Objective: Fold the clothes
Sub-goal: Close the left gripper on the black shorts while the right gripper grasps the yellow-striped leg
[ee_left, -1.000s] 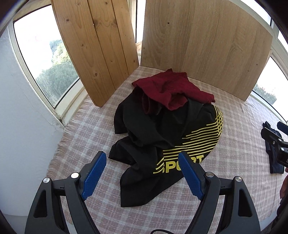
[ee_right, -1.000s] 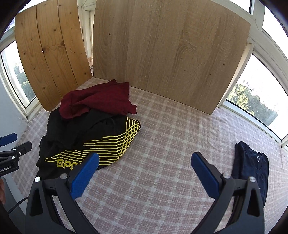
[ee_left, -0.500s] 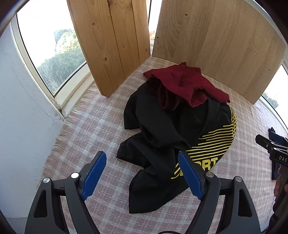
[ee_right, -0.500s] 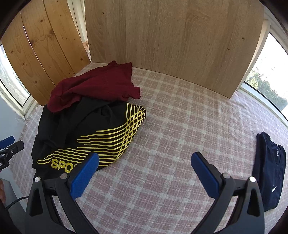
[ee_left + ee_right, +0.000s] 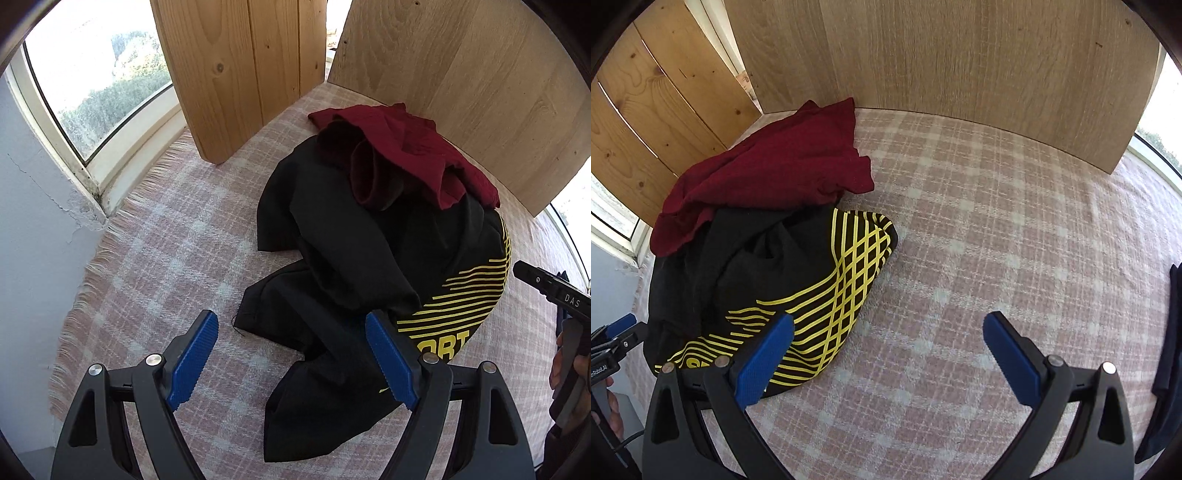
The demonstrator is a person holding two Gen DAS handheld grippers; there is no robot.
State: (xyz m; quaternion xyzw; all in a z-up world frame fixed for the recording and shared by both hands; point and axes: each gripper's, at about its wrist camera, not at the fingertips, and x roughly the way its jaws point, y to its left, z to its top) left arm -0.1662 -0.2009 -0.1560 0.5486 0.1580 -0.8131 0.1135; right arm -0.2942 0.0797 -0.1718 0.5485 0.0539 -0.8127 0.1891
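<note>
A crumpled black shirt with yellow stripes and lettering (image 5: 354,254) lies on the pink checked cloth (image 5: 159,258); it also shows in the right wrist view (image 5: 798,280). A dark red garment (image 5: 410,155) lies bunched on its far side, seen too in the right wrist view (image 5: 775,173). My left gripper (image 5: 291,350) is open and empty, just above the black shirt's near edge. My right gripper (image 5: 886,347) is open and empty, its left finger over the shirt's striped part.
Wooden boards (image 5: 251,70) (image 5: 942,55) stand at the back of the table. A window (image 5: 96,74) and white wall are on the left. A folded navy garment (image 5: 1171,354) lies at the right edge. The cloth's fringed edge (image 5: 81,295) is on the left.
Both grippers have moved forward and down toward the pile of clothes, which now fills more of each view. Both stay open.
</note>
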